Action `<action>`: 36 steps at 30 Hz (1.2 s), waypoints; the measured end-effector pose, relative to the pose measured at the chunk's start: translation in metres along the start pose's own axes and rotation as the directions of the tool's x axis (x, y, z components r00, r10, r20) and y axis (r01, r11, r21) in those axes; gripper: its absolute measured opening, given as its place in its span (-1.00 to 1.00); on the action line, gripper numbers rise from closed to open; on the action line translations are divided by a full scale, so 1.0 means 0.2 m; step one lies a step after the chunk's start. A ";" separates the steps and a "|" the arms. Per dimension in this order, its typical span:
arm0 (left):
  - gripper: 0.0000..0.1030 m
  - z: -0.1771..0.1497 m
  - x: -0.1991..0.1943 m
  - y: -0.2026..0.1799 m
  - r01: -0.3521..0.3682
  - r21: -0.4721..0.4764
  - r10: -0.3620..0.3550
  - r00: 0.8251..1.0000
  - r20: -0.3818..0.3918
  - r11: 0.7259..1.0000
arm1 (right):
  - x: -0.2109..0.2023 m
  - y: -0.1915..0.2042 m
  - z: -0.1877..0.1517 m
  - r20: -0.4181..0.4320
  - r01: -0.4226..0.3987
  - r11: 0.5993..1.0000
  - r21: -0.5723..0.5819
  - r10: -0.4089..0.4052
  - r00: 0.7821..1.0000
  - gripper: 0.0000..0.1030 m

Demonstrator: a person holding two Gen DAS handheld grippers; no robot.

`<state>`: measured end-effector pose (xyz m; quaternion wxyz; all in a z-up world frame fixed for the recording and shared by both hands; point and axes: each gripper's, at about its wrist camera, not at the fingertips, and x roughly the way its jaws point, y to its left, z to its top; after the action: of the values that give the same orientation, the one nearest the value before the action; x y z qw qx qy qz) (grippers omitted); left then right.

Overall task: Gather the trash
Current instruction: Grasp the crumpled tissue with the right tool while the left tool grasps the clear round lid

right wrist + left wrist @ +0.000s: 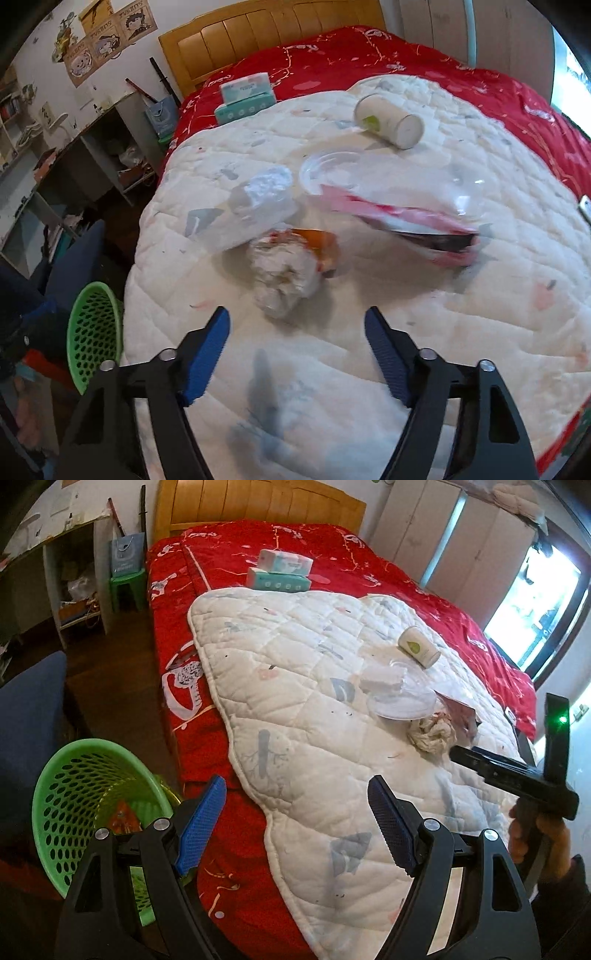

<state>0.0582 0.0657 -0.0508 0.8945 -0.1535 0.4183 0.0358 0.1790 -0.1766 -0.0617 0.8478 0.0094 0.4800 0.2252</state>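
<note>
Step in hand: approach for a pick, nothing grabbed yet. Your right gripper [297, 332] is wide open and empty, hovering just short of the crumpled tissue wad [284, 278] on the white quilt [461, 332]. The wad sits roughly centred between the jaws, w/ something orange [321, 242] touching its far side; can't tell what that is.

Left gripper [295, 812] is also spread wide, holding nothing, parked over the bed edge near the green basket [55, 794] on the floor. Basket already has some stuff in the bottom.

Other trash on the quilt, all beyond the wad:
- clear plastic lid [332, 170]
- red/white wrapper [406, 221], partly under or behind the lid
- clear plastic pack [258, 203], just left of the wad
- paper cup [388, 118] on its side, farthest out

Tissue boxes [245, 98] on the red blanket [480, 88] prob not trash, leave them.

Next move, imo: push right gripper fwd and down so the pads straddle the wad, then close. Wad is soft, so it should compress; squeeze fully or it slips. Watch you don't pinch quilt fabric w/ it. Then carry left to the basket, which is well apart from the pile.
</note>
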 end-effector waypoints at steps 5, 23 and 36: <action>0.52 0.00 0.02 0.03 -0.001 -0.017 0.001 1.000 -0.005 1.000 | 0.08 0.02 0.04 0.008 -0.007 0.998 0.055 0.007 1.000 0.09; 0.52 0.11 0.23 -0.29 0.050 0.181 -0.047 0.999 -0.024 0.982 | -0.13 -0.05 -0.14 0.016 -0.036 0.999 0.016 0.036 0.999 -0.43; 0.80 0.22 0.54 -0.56 0.173 0.262 -0.146 0.982 -0.117 0.950 | -0.26 -0.23 -0.30 0.007 0.002 0.998 0.055 -0.002 1.000 -0.43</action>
<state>0.1810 -0.0340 -0.0786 0.8859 -0.0647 0.4480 -0.1015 0.1241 -0.2502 -0.0635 0.8491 0.0332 0.4831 0.2109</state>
